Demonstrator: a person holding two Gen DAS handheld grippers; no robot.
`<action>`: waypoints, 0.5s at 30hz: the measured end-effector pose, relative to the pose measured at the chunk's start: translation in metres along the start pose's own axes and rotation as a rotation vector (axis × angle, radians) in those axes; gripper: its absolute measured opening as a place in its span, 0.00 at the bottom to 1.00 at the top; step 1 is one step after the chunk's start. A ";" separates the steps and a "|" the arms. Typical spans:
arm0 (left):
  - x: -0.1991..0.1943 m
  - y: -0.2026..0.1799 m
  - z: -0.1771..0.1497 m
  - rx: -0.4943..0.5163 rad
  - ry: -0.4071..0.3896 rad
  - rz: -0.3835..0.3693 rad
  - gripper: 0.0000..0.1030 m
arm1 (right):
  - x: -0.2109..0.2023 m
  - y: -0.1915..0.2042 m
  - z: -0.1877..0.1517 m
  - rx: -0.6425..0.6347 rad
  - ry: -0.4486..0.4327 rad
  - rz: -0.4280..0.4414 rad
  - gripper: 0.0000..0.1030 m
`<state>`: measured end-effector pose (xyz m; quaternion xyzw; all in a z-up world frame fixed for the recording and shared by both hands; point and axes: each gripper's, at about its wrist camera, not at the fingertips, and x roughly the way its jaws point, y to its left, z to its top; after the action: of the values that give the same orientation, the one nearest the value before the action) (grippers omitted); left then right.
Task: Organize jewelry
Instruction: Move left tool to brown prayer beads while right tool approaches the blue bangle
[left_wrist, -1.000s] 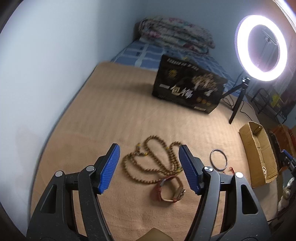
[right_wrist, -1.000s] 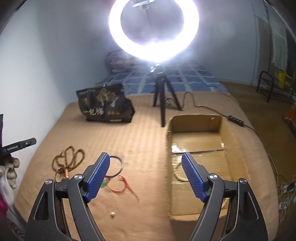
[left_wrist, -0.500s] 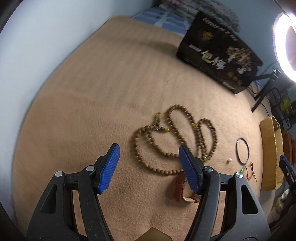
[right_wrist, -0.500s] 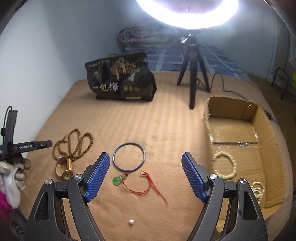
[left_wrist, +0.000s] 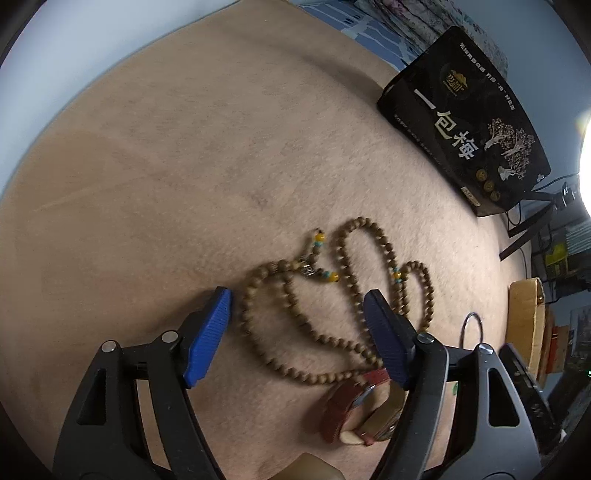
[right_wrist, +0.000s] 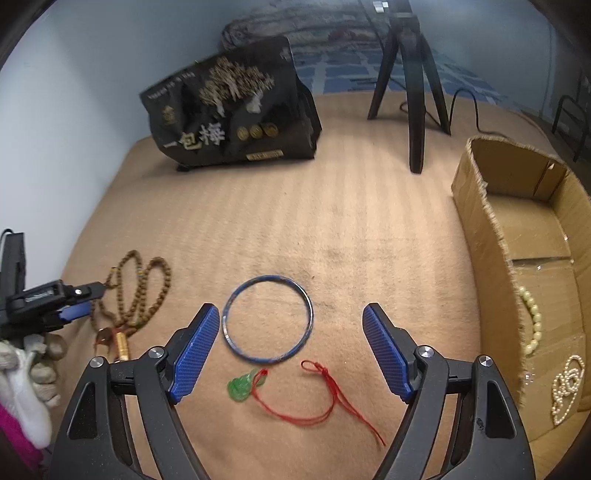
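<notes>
A long brown wooden bead necklace (left_wrist: 332, 314) lies looped on the tan blanket, and my open, empty left gripper (left_wrist: 297, 332) sits low over it, its jaws straddling the loops. A brown-strapped watch (left_wrist: 358, 410) lies just under the right jaw. My right gripper (right_wrist: 291, 347) is open and empty above a blue bangle (right_wrist: 268, 319) and a green pendant on a red cord (right_wrist: 243, 386). The cardboard box (right_wrist: 491, 236) at right holds a pale bead bracelet (right_wrist: 532, 321) and a pearl strand (right_wrist: 567, 387). The necklace (right_wrist: 140, 295) and left gripper (right_wrist: 74, 310) show at left.
A black printed bag (right_wrist: 229, 110) stands at the back of the blanket. A black tripod (right_wrist: 415, 81) with a cable stands behind the box. The blue wall runs along the left side. A gloved hand (right_wrist: 33, 362) holds the left gripper.
Both grippers have moved forward and down: the left now straddles the bead necklace, the right has closed in on the blue bangle and pendant. Both stay open.
</notes>
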<state>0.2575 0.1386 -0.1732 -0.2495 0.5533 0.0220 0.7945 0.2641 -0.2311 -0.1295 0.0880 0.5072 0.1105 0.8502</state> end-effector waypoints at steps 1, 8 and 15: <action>0.002 -0.003 0.002 0.003 0.001 -0.004 0.73 | 0.005 -0.002 0.000 0.010 0.010 0.004 0.78; 0.012 -0.030 0.003 0.027 0.015 -0.040 0.75 | 0.031 -0.010 0.001 0.062 0.070 0.049 0.78; 0.030 -0.078 -0.010 0.199 0.010 0.066 0.75 | 0.037 -0.003 0.003 0.021 0.077 0.044 0.78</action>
<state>0.2845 0.0595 -0.1732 -0.1511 0.5646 -0.0083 0.8114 0.2844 -0.2238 -0.1605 0.1037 0.5384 0.1274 0.8265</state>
